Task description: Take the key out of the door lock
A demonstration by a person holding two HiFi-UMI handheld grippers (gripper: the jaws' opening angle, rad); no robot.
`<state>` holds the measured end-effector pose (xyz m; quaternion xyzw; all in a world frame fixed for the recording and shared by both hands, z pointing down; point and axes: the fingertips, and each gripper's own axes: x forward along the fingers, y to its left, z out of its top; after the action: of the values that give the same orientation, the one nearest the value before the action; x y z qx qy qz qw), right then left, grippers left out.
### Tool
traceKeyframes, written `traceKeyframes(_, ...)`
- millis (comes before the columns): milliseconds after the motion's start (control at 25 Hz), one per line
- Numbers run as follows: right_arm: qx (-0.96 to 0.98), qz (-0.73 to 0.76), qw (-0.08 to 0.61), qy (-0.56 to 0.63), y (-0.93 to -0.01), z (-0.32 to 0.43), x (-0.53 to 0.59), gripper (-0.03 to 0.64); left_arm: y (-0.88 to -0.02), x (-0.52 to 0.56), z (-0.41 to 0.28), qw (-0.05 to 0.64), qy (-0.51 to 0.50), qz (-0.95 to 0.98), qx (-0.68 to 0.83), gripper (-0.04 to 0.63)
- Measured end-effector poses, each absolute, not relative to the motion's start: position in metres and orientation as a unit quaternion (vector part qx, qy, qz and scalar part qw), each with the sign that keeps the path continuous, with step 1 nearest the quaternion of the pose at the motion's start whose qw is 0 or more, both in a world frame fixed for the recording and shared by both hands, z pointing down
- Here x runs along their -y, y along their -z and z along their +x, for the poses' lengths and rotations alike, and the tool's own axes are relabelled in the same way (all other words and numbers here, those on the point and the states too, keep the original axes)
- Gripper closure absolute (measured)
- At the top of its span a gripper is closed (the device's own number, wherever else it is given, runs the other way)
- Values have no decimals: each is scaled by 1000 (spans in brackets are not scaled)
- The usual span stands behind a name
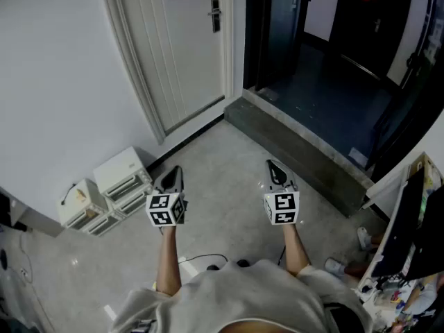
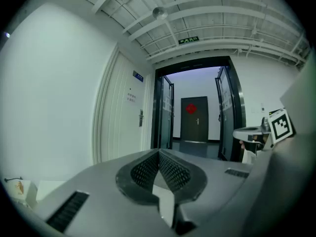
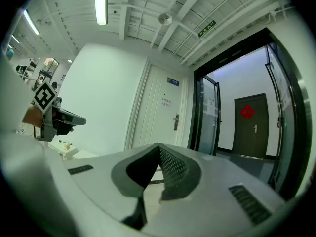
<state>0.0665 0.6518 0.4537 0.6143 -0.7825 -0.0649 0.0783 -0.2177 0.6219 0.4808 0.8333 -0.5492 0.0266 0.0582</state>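
While the left gripper (image 1: 173, 175), its jaws pressed together on nothing, hangs well apart from the white door (image 1: 184, 54), the task looks not yet begun. On the door lock (image 1: 215, 14) a key is too small to tell. The right gripper (image 1: 275, 172) is clenched and empty too. Approach, grasp and pull all remain.

Key at door lock (image 1: 216, 14) indiscernible
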Motion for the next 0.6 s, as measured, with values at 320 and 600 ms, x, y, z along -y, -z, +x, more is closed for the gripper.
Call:
traceKeyframes(320, 784, 612, 82, 61, -462, 85, -652, 594, -489, -623, -198, 66, -37, 833, 548, 577)
traceKeyframes(600, 790, 604, 78, 70, -464, 99, -648, 594, -488, -622, -180, 62, -35, 829, 554, 577)
